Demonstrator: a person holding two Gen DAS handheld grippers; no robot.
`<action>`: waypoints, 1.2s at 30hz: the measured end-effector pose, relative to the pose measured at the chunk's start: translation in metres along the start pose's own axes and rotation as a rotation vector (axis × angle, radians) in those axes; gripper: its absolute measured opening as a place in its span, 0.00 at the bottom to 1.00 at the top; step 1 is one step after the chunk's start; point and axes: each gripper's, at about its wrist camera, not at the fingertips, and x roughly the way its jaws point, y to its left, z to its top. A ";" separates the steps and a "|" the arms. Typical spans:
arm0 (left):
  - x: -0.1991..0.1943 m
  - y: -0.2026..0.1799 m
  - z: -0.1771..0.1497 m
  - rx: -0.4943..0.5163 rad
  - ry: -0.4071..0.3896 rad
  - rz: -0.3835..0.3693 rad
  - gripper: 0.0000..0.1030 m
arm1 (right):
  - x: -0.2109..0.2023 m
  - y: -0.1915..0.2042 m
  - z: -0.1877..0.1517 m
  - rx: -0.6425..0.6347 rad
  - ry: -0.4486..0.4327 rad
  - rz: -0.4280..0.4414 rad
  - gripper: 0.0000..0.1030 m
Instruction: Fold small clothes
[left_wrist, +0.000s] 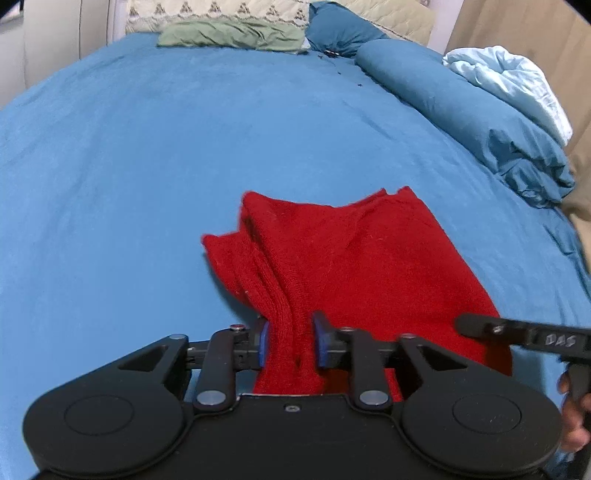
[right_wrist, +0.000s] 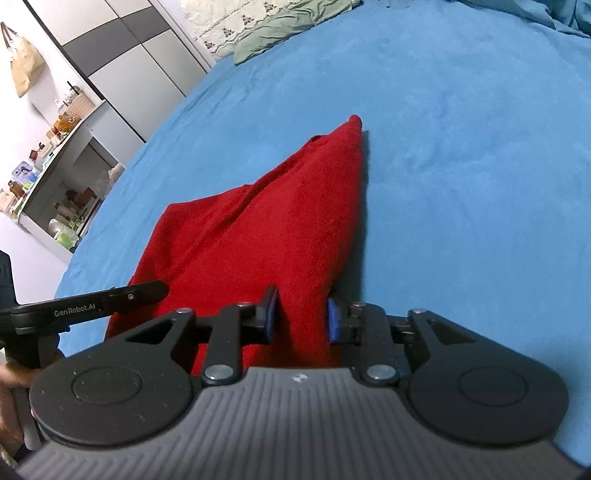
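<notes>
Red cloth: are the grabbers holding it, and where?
Yes. Both hold the red cloth along its near edge: the left gripper pinches a bunched fold, the right gripper another part.

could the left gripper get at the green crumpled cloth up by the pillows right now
Probably not as things stand. The left gripper is clamped on the red knitted garment, and the green crumpled cloth lies far across the blue bedsheet. Nothing blocks the way, but it would have to let go first.
</notes>
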 end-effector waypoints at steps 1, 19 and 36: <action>-0.005 0.001 -0.002 0.013 -0.021 0.019 0.36 | -0.006 -0.001 0.000 -0.001 -0.009 -0.005 0.50; -0.015 0.000 -0.019 0.067 -0.032 0.160 0.41 | -0.027 -0.012 -0.009 -0.086 -0.047 -0.150 0.79; -0.249 -0.081 -0.028 0.068 -0.316 0.216 1.00 | -0.245 0.128 -0.028 -0.251 -0.268 -0.304 1.00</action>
